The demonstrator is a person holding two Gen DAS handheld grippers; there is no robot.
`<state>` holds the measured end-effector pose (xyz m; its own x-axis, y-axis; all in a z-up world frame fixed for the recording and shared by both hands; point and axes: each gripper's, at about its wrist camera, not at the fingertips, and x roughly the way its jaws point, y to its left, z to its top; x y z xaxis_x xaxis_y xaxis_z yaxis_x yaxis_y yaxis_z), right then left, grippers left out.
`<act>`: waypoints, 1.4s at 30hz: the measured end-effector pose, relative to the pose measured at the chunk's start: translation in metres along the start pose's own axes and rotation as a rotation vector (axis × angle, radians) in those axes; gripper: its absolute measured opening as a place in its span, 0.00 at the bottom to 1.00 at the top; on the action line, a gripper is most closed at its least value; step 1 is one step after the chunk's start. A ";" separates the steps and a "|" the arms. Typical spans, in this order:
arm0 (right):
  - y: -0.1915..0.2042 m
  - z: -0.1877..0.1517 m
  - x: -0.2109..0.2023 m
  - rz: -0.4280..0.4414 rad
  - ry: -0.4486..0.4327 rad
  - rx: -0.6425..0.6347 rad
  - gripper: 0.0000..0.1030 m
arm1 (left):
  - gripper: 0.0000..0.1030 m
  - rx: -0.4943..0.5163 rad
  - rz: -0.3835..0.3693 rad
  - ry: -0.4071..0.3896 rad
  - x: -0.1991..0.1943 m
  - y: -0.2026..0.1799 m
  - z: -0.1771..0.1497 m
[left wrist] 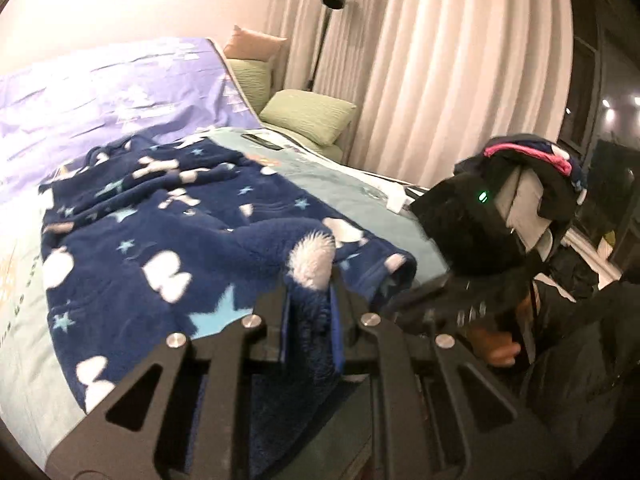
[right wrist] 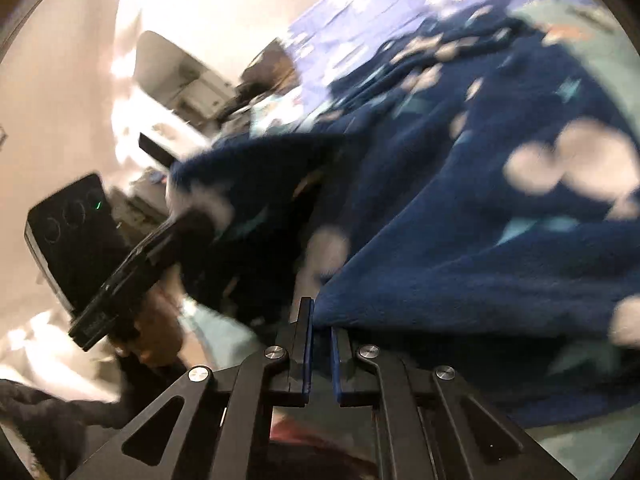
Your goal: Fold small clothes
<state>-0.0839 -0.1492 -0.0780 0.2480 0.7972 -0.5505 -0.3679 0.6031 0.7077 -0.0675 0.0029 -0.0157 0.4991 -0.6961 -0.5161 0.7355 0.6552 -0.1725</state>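
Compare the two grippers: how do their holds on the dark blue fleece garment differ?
The left gripper has a thick fluffy bunch of the fleece garment between its fingers, so they stand fairly wide; the right gripper pinches only a thin edge, its fingers nearly together. The left gripper's view is sharp; the right gripper's view is blurred. Both are shut on the same garment, which lies partly on the bed.

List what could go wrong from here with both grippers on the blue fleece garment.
1. The left gripper pinches only a fluffy bunched edge of the blue fleece garment; thick pile could slip out mid-lift.
2. The right gripper seems to hold just a thin hem, and its view is motion-blurred, so a fast pull may lose it.
3. The far end lies rumpled on the bed, so a fold may trap creases.
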 end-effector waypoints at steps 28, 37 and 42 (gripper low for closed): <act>-0.039 -0.001 -0.044 -0.233 -0.047 0.053 0.46 | 0.59 0.078 0.218 0.208 0.035 -0.012 -0.045; -0.062 0.013 -0.037 -0.137 -0.118 0.246 0.09 | 0.59 0.021 0.250 0.190 0.037 0.000 -0.046; -0.043 -0.002 -0.057 -0.220 -0.133 0.167 0.08 | 0.59 -0.053 0.309 0.177 0.019 0.018 -0.053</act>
<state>-0.0835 -0.2208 -0.0780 0.4246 0.6365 -0.6439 -0.1428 0.7493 0.6466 -0.0688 0.0169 -0.0731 0.6038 -0.4044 -0.6870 0.5350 0.8444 -0.0269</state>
